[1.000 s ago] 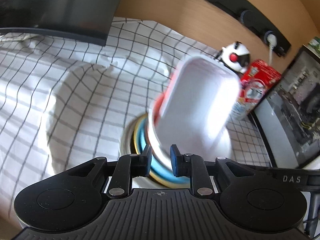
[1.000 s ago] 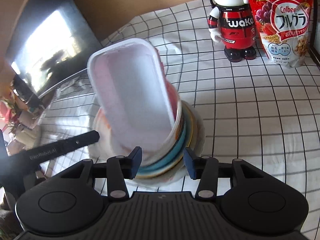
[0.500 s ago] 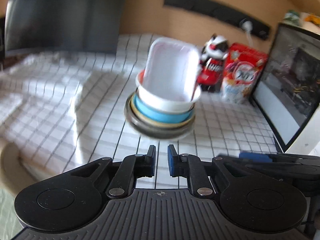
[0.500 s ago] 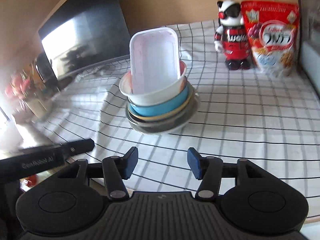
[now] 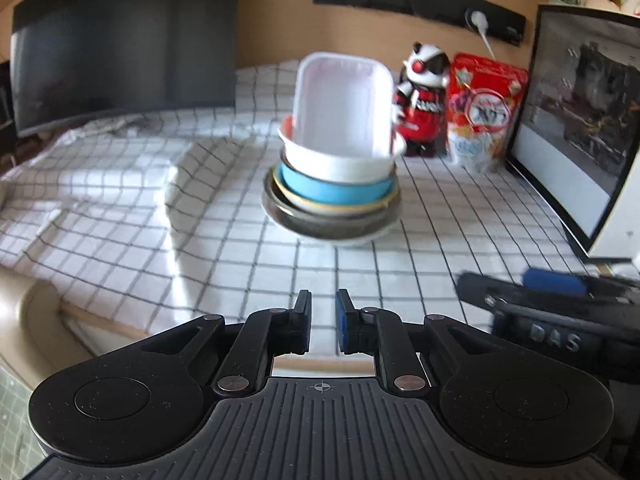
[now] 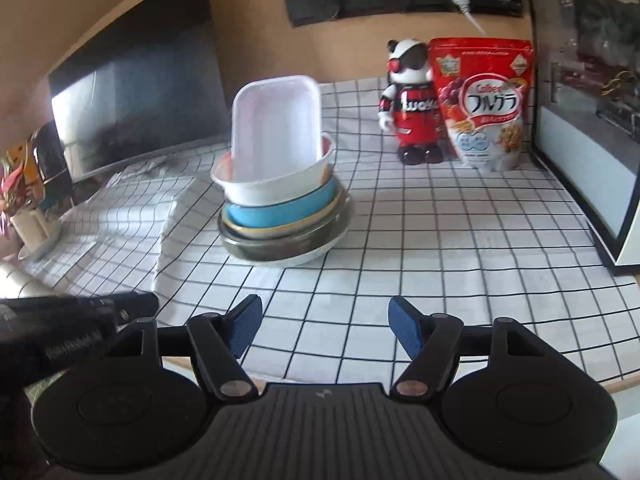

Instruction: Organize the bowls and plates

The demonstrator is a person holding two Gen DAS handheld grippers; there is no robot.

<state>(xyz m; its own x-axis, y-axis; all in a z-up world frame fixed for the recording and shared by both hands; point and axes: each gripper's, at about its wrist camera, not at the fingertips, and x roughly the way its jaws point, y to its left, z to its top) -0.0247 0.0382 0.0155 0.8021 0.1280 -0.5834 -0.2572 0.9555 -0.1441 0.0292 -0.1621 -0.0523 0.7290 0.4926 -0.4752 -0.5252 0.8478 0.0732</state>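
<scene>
- A stack of dishes [image 5: 332, 200] stands on the checked tablecloth [image 5: 224, 256], well ahead of both grippers.
- The stack rests on a white plate [image 6: 304, 258]; above it come a dark metal bowl [image 6: 280, 246], a yellow-rimmed dish [image 6: 280, 232], a blue bowl [image 6: 276, 212] and a white bowl [image 6: 276, 190].
- A white rectangular tray [image 6: 276, 132] stands on end inside the white bowl, leaning back; some red shows at the bowl's inner rim.
- The left gripper [image 5: 322, 320] has its jaws nearly together with nothing between them.
- The right gripper [image 6: 324, 326] has just been opening; its jaws stand wide apart and empty over the cloth.
- Behind the stack to the right stand a toy figure [image 6: 412, 104] and, just beside it, a red cereal bag [image 6: 484, 100].
- A dark screen [image 6: 136, 92] leans at the back left; a framed picture [image 5: 588, 120] stands at the right edge.
- Only bare cloth lies between the grippers and the stack.
</scene>
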